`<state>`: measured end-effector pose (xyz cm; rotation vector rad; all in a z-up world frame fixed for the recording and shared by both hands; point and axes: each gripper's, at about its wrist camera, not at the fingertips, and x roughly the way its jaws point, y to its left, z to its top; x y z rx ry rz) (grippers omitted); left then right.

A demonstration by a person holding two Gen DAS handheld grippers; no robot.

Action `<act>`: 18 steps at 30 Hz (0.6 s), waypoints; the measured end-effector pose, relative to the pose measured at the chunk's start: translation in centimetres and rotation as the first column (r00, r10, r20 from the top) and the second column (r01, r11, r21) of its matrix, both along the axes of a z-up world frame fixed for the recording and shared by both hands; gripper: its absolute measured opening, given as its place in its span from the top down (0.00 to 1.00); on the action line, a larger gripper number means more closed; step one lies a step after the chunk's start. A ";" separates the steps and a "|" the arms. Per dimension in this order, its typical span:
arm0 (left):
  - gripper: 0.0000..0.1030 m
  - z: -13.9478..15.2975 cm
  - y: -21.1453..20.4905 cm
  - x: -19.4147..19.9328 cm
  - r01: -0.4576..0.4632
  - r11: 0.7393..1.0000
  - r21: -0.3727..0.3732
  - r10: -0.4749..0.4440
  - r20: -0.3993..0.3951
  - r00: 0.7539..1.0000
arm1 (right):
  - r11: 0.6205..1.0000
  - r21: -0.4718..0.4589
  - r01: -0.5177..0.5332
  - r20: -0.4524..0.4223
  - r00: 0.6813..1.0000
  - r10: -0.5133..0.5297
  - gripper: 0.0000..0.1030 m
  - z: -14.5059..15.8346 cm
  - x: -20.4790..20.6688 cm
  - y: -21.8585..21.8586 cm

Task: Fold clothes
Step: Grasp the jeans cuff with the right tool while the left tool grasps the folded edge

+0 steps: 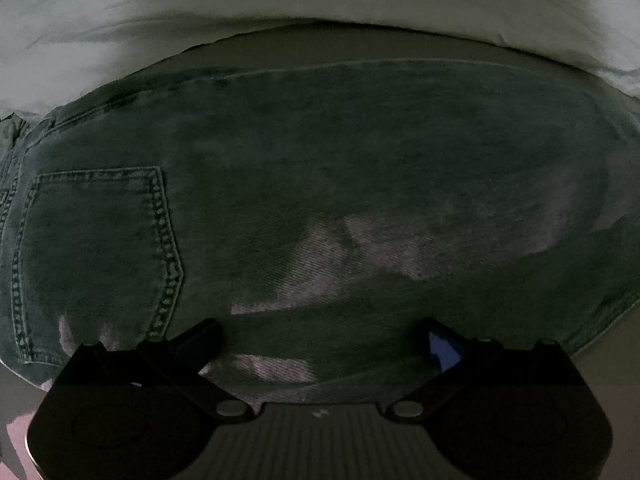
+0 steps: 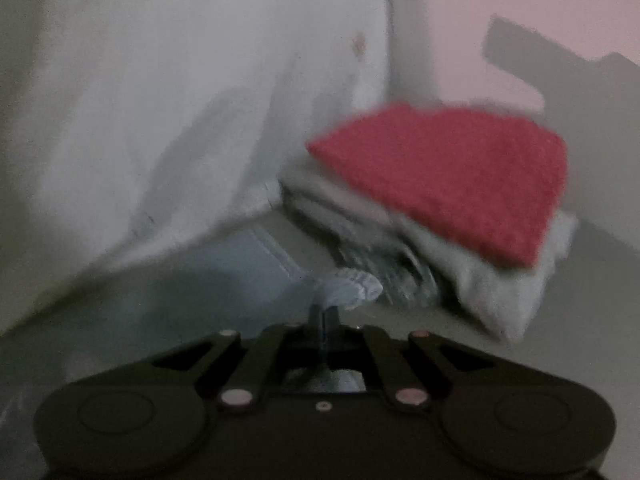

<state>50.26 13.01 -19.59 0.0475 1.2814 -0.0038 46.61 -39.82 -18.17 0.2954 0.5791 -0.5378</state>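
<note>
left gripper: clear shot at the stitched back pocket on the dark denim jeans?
Probably yes. The left gripper is open and empty over the dark denim jeans, which lie flat; the stitched back pocket sits just left of it, with nothing covering it.

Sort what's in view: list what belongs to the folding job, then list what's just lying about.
Part of the job:
- jeans, laid flat under the open left gripper
- pale blue cloth, pinched in the shut right gripper
- folded stack: red knit on top of grey garments

Lying about:
- white bedding behind the jeans
- pinkish wall
</note>
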 end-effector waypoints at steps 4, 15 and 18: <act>0.00 -0.1 0.1 -0.4 0.032 0.999 -0.005 -0.032 0.033 0.999 | 0.994 -0.059 0.087 -0.023 0.996 -0.088 0.99 0.4 -1.5 0.7; 0.00 0.2 2.2 -4.9 0.053 0.994 -0.098 -0.029 0.231 0.972 | 0.994 0.005 0.111 -0.035 0.993 -0.110 0.63 6.1 -9.1 7.2; 0.00 1.1 4.0 -5.8 0.010 0.972 -0.235 0.038 0.201 0.979 | 0.996 0.088 -0.036 -0.079 0.996 0.043 0.60 4.4 -11.0 13.5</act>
